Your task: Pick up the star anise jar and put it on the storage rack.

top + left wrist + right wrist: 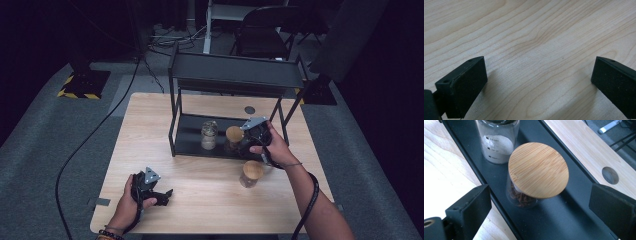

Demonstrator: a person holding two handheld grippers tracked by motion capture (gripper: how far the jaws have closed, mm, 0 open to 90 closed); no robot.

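A black two-tier rack (235, 75) stands at the back of the wooden table (200, 200). On its lower shelf (571, 220) stand a glass jar of white powder (497, 145) and a bamboo-lidded jar (538, 170) holding something brown. My right gripper (540, 195) is open just above the lidded jar, one jaw on each side, not touching it. In the high view this gripper (245, 144) sits at the shelf's front right. My left gripper (539, 72) is open over bare wood near the table's front left (166, 195).
A second bamboo-lidded jar (252, 173) stands on the table in front of the rack, under my right wrist. A round hole (610, 175) is cut in the tabletop behind the rack. The rack's upper shelf overhangs the jars. A chair (262, 30) stands beyond the table.
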